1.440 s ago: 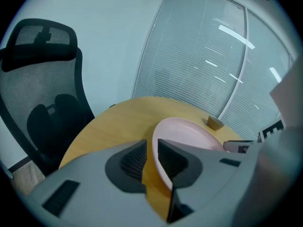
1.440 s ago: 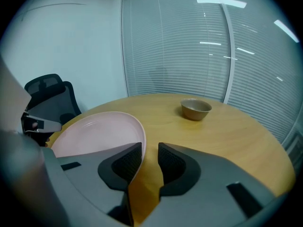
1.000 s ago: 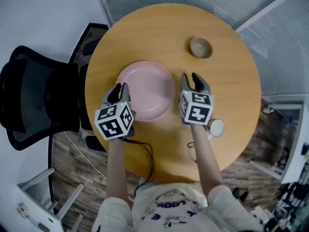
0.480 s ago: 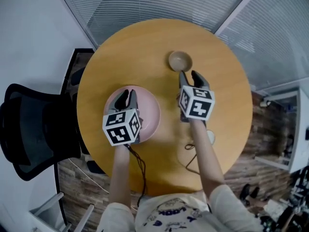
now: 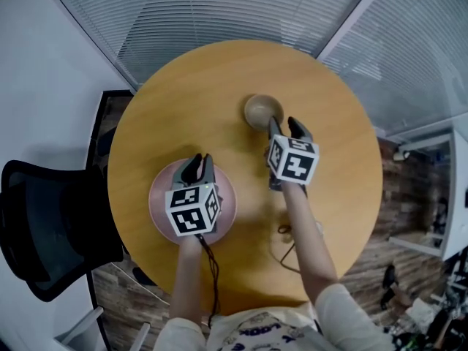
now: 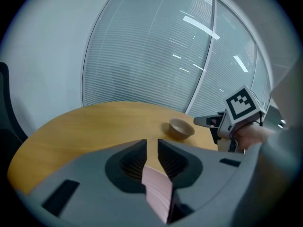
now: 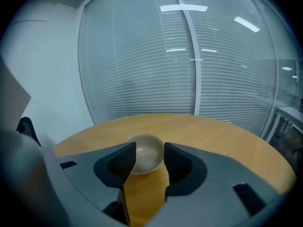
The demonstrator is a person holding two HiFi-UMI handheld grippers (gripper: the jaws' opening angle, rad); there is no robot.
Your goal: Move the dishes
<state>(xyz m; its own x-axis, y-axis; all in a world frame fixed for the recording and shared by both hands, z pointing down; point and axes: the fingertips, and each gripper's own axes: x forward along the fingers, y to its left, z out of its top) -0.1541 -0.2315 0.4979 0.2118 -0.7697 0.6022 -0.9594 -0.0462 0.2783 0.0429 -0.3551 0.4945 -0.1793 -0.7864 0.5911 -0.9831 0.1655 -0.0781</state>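
A pink plate (image 5: pixel 159 199) is clamped by its rim in the closed jaws of the left gripper (image 5: pixel 197 165) at the near-left part of the round wooden table (image 5: pixel 205 86). The hold seemingly lets it be moved flat, though whether it is lifted cannot be told. The right gripper (image 5: pixel 285 129) is held with jaws spread wide, having just been opened, and nothing is pinched between them. The small beige bowl (image 5: pixel 262 110) is framed just beyond their tips, apparently lined up as the next dish.
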